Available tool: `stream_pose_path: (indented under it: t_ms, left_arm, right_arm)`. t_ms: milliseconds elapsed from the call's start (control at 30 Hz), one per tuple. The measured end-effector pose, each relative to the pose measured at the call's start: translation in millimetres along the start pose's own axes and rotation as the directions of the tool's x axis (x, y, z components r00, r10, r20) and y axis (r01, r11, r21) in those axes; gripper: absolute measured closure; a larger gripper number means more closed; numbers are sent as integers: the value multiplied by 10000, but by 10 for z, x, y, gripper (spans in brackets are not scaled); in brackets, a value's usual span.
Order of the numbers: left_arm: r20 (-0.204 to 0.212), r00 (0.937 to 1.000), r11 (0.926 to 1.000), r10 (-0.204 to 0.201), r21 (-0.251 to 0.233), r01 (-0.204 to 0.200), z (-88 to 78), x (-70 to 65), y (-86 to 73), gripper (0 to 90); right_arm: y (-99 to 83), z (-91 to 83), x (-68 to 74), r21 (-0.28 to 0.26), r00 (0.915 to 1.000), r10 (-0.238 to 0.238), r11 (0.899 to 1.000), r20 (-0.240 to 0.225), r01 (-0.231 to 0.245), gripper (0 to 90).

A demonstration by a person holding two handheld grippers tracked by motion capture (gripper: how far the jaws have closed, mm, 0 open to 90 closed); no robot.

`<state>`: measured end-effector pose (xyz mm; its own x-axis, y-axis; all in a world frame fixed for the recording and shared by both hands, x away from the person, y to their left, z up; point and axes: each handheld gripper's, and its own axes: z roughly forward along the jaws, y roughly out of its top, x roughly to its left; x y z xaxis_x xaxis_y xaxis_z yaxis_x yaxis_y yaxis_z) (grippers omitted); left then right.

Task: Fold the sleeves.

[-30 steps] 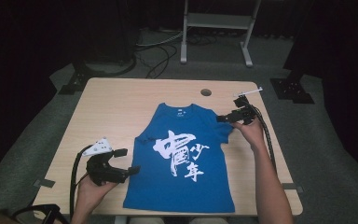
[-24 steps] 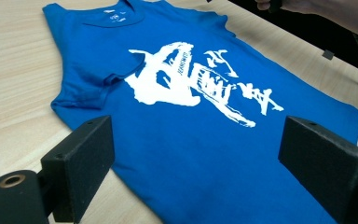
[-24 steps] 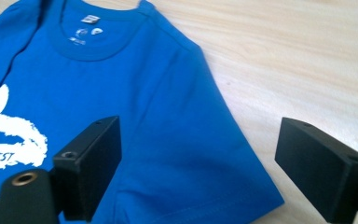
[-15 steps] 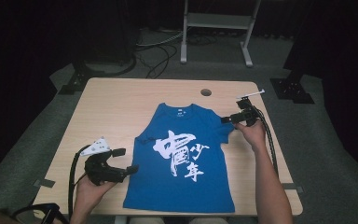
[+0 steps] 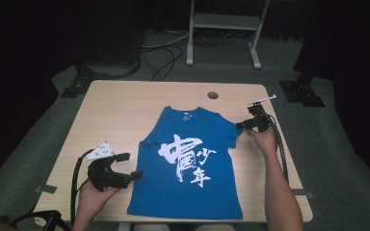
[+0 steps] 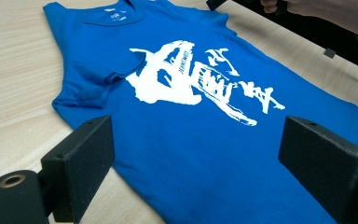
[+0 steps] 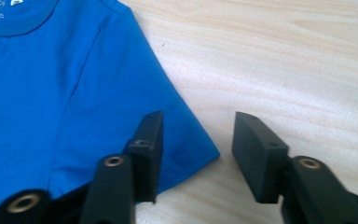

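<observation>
High view shows a pale wooden table (image 5: pixel 125 110) with a bright blue cotton T-shirt (image 5: pixel 188 192) lying flat on it, front side up, so the white painted writing (image 5: pixel 185 159) can be seen. The shirt sits in the middle of the table, nearer the person's edge, with its neck pointing away.

At the left, the left gripper (image 5: pixel 127 166) rests low in the person's left hand (image 5: pixel 94 192), just beside the shirt's bottom corner. Its jaws are spread wide and hold nothing. It looks like it is waiting there so it can grab that side of the shirt next.

At the right, the right gripper (image 5: pixel 241 126) sits at the sleeve (image 5: pixel 229 134), held by the person's right hand (image 5: pixel 262 139). In the right gripper view, the jaws have just been closing. One jaw sits over the blue sleeve corner (image 7: pixel 186 149) and the other stands over bare wood. There is still a gap, so the cloth is not pinched yet. I think it aims there because the sleeve corner is easy to pick up for folding.
</observation>
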<state>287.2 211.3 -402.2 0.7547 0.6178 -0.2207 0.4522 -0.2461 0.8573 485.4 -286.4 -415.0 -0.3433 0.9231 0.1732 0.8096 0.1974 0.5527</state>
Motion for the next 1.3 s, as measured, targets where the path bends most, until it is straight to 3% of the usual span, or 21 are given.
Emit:
stream_pose_path:
  t_ms: [233, 533, 767, 967, 1133, 1300]
  left_arm:
    - [-8, 10000, 10000, 29, 32, -29, 7, -1, 1, 102]
    - [-35, 10000, 10000, 3, 6, -3, -7, 11, -4, 102]
    - [-56, 10000, 10000, -65, -51, 65, -19, 12, -6, 102]
    - [-8, 10000, 10000, -6, -49, 6, -6, -2, 4, 102]
    - [39, 10000, 10000, 26, -51, -26, 1, -17, 12, 102]
    - [63, 10000, 10000, 63, -71, -62, 2, -29, 21, 102]
  right_arm:
    - [-12, 42, 61, 209, 9989, -387, 9991, 271, 381, 691]
    - [-37, 62, 115, -129, 9980, -427, 9990, 471, 434, 863]
    - [-107, 10, 156, -992, 9972, -376, 9941, 648, 439, 865]
    - [-108, -141, 209, -1616, 9989, -350, 9861, 306, 395, 865]
    - [-103, -265, 350, -2048, 9980, -635, 9768, 11, 623, 865]
    - [-86, -353, 583, -2423, 9930, -1122, 9650, -358, 1003, 865]
